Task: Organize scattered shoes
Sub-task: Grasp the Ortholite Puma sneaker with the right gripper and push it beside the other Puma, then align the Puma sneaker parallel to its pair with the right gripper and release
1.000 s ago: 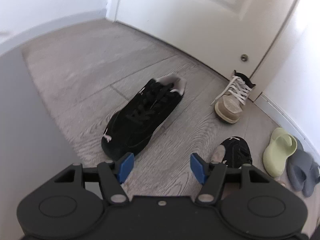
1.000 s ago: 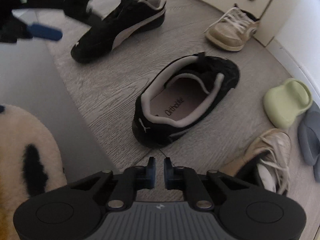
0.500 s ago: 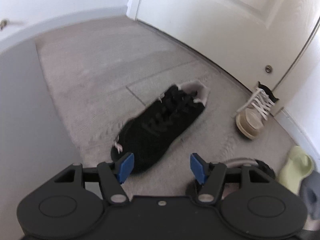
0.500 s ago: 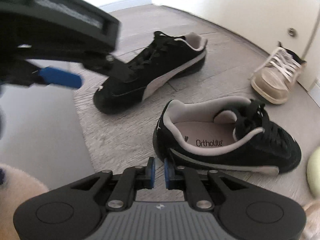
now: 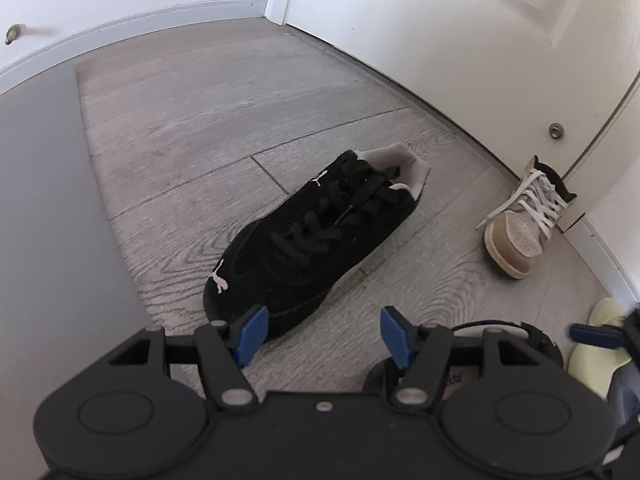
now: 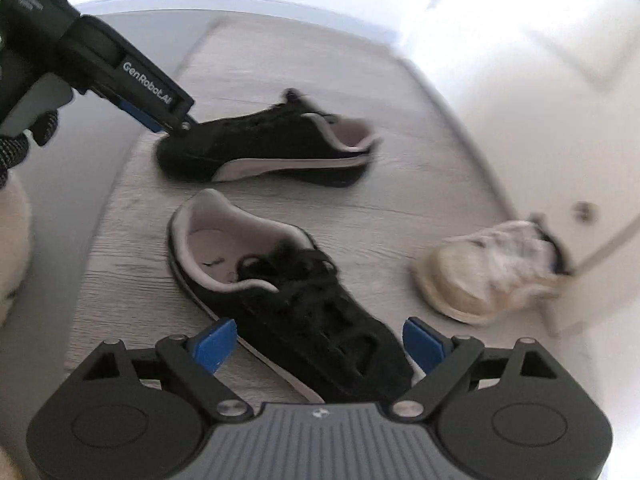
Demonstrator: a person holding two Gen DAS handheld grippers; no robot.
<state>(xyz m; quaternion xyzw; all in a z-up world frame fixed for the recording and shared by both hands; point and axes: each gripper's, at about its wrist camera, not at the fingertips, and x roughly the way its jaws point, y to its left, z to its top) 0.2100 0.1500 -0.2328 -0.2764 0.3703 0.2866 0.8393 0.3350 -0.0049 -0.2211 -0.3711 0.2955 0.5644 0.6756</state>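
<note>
Grey wood-grain floor [image 5: 224,132] carries everything, running back to a white door [image 5: 440,40] and white baseboard [image 5: 132,28] at its far edge. Smooth grey mat [image 5: 44,216] covers the floor's left edge.

Two black suede sneakers, both upright on their soles. Far black sneaker [image 5: 316,236] lies mid-floor, just off the mat's right edge, toe toward the left wrist camera, heel toward the door, laces tied loosely. Near black sneaker [image 6: 288,296] sits closer to the near edge of the floor, roughly parallel to its mate and apart from it, heel opening toward the mat side, grey lining and insole exposed.

Tan high-top sneaker [image 5: 524,224] with white laces stands near the far right of the floor, heel against the door, well apart from both black shoes. Right wrist view is motion-blurred there, so detail is uncertain.

Pale green slipper [image 5: 600,344] at the floor's right edge, partly hidden behind the gripper body; something grey beside it, too cut off to identify.

Left gripper [image 5: 322,334]: blue pads spread wide, released, holding nothing, hanging just short of the far sneaker's toe. In the right wrist view its tip overlaps that toe; contact cannot be confirmed.

Right gripper [image 6: 318,344]: blue pads spread wide, released, straddling the toe half of the near sneaker, pads clear of its sides.

Gloved hand [image 6: 24,136] on the left gripper's handle, upper left of the right wrist view.
</note>
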